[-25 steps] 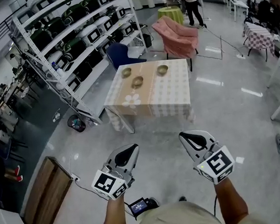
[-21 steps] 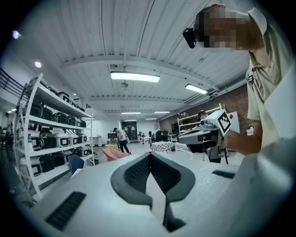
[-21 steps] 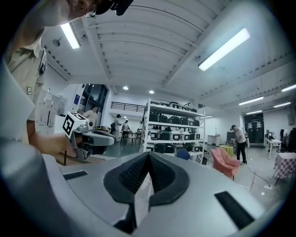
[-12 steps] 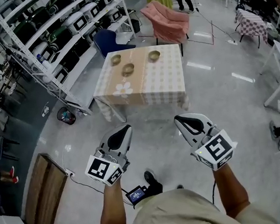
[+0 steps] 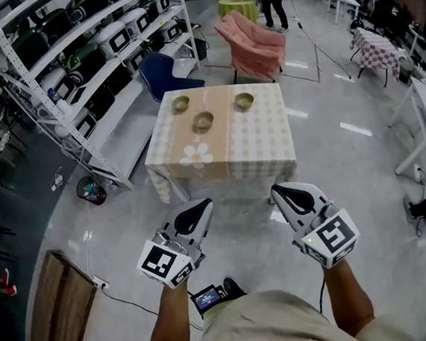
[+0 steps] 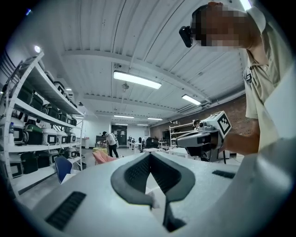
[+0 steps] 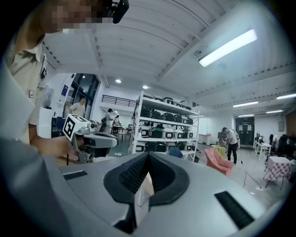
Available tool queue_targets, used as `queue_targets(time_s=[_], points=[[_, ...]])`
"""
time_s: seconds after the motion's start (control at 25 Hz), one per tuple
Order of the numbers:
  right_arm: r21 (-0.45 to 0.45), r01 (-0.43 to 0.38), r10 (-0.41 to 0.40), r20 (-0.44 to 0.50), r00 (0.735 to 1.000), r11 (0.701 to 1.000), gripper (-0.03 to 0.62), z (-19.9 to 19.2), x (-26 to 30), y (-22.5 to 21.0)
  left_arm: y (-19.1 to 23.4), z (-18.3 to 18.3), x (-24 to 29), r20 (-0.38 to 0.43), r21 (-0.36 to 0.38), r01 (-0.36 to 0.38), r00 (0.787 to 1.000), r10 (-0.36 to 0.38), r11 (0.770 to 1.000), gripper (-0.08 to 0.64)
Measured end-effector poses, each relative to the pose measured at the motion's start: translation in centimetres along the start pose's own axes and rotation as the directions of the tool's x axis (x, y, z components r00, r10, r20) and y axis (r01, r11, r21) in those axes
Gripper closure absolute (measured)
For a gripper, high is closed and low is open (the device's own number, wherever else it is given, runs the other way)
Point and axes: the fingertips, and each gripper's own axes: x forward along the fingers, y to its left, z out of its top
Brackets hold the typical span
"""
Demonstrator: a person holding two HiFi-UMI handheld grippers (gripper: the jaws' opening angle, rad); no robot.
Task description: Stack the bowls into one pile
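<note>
So nothing's really started here. The three bowls sit apart on the table (image 5: 263, 150), not stacked: one bowl (image 5: 181, 103) by the far left corner, another bowl (image 5: 244, 101) along the far edge a little right of its middle, and a third bowl (image 5: 203, 121) a bit nearer, between those two. The person stands well back from the near edge with both tools held out low over the floor. The left gripper (image 5: 203, 203) has its jaws closed together on nothing, and it's the same with the right gripper (image 5: 279, 192). I'd call this the approach step. Next move, I reckon, is to walk up, open one set of jaws and go for a bowl rim. Only the head view shows the bowls at all. The gripper views look level across the room, so you get ceiling lights, the shelving (image 7: 162, 125) and each other's tool, no tabletop.
</note>
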Motion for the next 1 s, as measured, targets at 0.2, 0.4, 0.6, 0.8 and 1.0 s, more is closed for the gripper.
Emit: queue_targets(time_s=[0.2,0.4,0.6,0.8,1.0], points=[[-0.003,0.018,-0.018,-0.002,1.0,1.0,0.589,1.1,6.0,0.8,6.1,-0.7,-0.6,0.017,-0.017,0.026,1.0,-0.026,1.0,0.554],[-0.005,0.016,-0.016,-0.023,1.0,1.0,0.589,1.5,9.8,0.9,10.0,-0.9,-0.6,0.028,-0.034,0.032,0.999,-0.031,0.999,0.554],[0.002,0.021,-0.021,-0.039,0.999,1.0,0.589,1.1,12.6,-0.7,12.5,-1.8,0.6,0.018,-0.044,0.03,0.999,-0.029,0.999,0.554],[0.016,-0.009,0.01,-0.034,0.999,1.0,0.589,0.5,16.2,-3.1,15.9,-2.3,2.4,0.0,-0.046,0.001,1.0,-0.001,0.999,0.554],[0.029,-0.053,0.054,-0.016,0.998,0.998,0.589,-0.2,20.9,-6.9,20.3,-3.1,5.9,-0.029,-0.036,-0.037,0.999,0.036,0.999,0.554]])
